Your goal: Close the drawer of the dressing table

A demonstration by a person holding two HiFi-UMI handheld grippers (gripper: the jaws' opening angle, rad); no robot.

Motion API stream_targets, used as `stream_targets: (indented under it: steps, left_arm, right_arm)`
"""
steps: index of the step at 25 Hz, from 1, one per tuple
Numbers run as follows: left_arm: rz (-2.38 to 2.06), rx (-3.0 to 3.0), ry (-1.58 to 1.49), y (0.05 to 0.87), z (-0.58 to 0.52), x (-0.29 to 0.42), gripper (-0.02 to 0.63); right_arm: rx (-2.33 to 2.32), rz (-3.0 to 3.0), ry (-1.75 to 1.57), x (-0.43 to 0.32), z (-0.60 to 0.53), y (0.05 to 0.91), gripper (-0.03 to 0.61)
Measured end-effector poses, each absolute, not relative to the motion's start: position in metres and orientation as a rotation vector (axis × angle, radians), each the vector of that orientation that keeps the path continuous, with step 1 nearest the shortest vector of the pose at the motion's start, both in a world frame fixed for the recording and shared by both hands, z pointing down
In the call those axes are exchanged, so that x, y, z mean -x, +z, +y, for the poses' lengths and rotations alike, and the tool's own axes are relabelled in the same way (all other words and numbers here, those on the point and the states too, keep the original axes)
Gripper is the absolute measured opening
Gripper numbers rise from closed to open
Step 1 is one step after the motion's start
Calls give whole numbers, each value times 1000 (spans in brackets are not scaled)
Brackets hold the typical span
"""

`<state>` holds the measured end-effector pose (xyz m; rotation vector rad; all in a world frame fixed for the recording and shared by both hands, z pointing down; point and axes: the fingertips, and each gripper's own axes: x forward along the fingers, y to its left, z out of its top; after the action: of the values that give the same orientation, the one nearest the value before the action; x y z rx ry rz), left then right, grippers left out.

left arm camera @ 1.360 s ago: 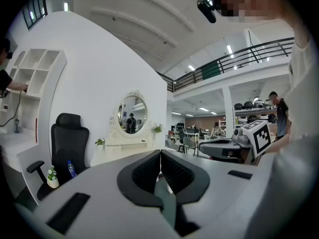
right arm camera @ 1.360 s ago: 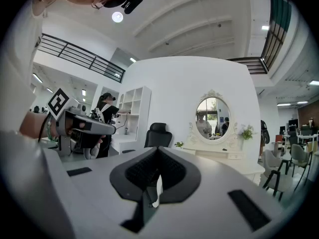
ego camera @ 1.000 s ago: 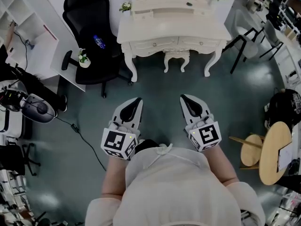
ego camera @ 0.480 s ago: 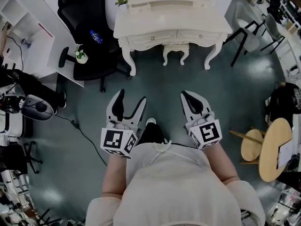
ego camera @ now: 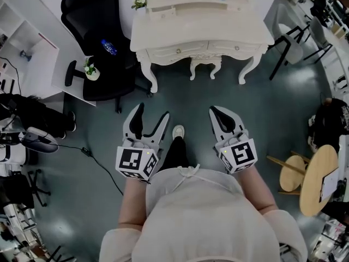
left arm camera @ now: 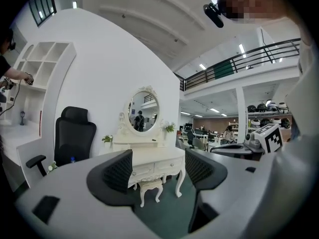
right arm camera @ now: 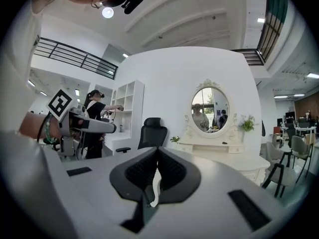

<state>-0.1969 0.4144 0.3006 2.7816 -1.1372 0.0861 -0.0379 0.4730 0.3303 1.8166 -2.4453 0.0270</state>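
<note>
The white dressing table (ego camera: 202, 29) stands at the far side of the floor, with an oval mirror (left arm camera: 143, 111) on top and a small stool (ego camera: 205, 65) under it. Its two drawer fronts (ego camera: 180, 51) look flush from here. My left gripper (ego camera: 151, 112) is held well short of the table; its jaws are opening wide with nothing between them. In the left gripper view the table (left arm camera: 149, 161) shows through that gap. My right gripper (ego camera: 216, 111) is held beside it, shut on nothing. In the right gripper view its shut jaws cover part of the table (right arm camera: 239, 163).
A black office chair (ego camera: 98, 42) with a bottle on its seat stands left of the table, next to a white desk with a small plant (ego camera: 90, 70). Another chair (ego camera: 289, 37) is at the right. A round wooden table (ego camera: 319, 179) and a floor cable (ego camera: 92, 157) flank me.
The left gripper's jaws went from shut to wide open. A shoe stepped forward between the grippers, and the dressing table looks slightly nearer. The right gripper stayed shut.
</note>
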Motion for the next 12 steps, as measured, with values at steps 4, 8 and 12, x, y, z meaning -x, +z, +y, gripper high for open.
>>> stream_targets:
  steps: [4, 8, 12]
  left_arm:
    - [-1119, -2771, 78, 300, 356, 190, 331]
    - [-1123, -2760, 70, 300, 292, 186, 331]
    - [-1127, -2751, 71, 305, 223, 181, 331]
  right_arm:
    - [-1822, -2429, 28, 30, 415, 327, 6]
    - [-1808, -2423, 65, 28, 351, 326, 6]
    - [-1789, -2401, 37, 23, 285, 326, 6]
